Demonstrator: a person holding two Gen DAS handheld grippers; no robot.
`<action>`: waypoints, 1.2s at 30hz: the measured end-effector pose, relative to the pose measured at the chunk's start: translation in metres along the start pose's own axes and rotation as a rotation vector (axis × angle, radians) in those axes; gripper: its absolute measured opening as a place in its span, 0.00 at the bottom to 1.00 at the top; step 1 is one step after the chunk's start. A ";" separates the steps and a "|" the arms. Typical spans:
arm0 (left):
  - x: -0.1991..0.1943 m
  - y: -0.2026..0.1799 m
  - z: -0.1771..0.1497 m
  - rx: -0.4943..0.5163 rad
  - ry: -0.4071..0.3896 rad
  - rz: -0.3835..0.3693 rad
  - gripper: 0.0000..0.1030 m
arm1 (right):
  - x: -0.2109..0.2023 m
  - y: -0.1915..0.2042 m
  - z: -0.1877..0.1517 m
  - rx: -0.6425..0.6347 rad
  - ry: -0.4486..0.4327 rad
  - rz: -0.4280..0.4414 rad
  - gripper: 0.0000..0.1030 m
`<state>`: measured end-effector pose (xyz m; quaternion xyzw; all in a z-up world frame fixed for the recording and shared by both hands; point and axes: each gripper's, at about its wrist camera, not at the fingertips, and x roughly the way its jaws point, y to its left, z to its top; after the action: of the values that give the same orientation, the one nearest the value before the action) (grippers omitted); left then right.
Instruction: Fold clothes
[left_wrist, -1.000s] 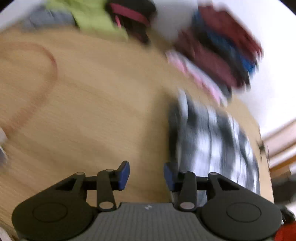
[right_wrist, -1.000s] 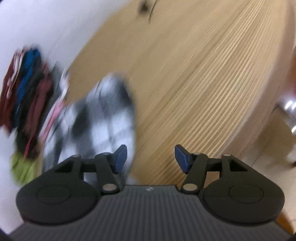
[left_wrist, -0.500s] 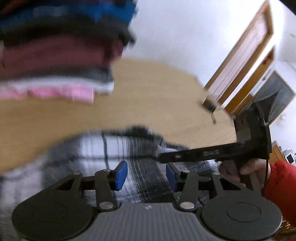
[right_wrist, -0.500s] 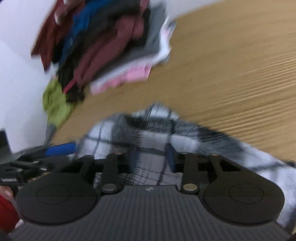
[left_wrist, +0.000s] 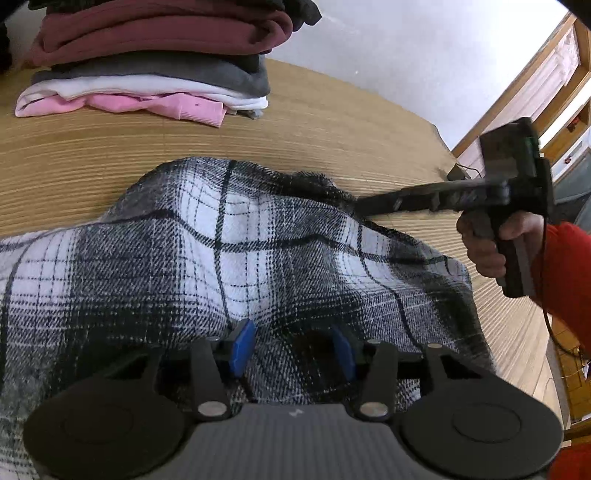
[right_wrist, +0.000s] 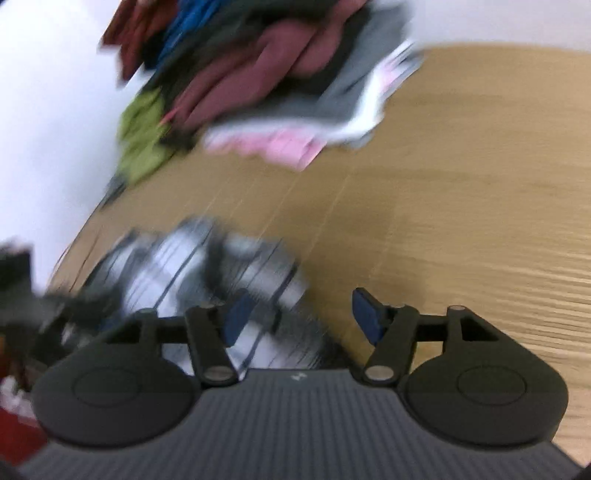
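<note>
Over the plaid shirt (left_wrist: 258, 236), both claws (left_wrist: 291, 347) (right_wrist: 301, 317) gape.

Even, soft daylight, no glare; left wrist view sharp with fisheye bending at edges, right wrist view smeared by motion blur, clothes stack (right_wrist: 266, 85) streaked

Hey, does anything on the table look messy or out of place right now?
Yes. The plaid shirt lies bunched and humped on the table, not flat. The clothes stack behind it looks folded in the left view; the right view is too blurred to add more.
</note>
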<state>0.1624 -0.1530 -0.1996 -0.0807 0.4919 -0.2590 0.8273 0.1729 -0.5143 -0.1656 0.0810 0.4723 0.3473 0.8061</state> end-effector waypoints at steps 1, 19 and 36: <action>-0.003 -0.002 -0.002 0.000 0.000 0.002 0.49 | 0.004 0.004 -0.003 -0.046 0.020 -0.005 0.13; -0.042 0.007 -0.007 -0.068 -0.039 0.029 0.55 | -0.032 -0.019 -0.044 0.279 -0.228 -0.278 0.33; -0.184 -0.004 -0.176 1.042 -0.021 0.264 0.92 | -0.066 0.261 -0.247 -0.540 0.054 -0.587 0.70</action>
<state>-0.0599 -0.0421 -0.1443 0.4007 0.2959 -0.3617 0.7881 -0.1758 -0.4108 -0.1329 -0.2811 0.3883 0.2160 0.8506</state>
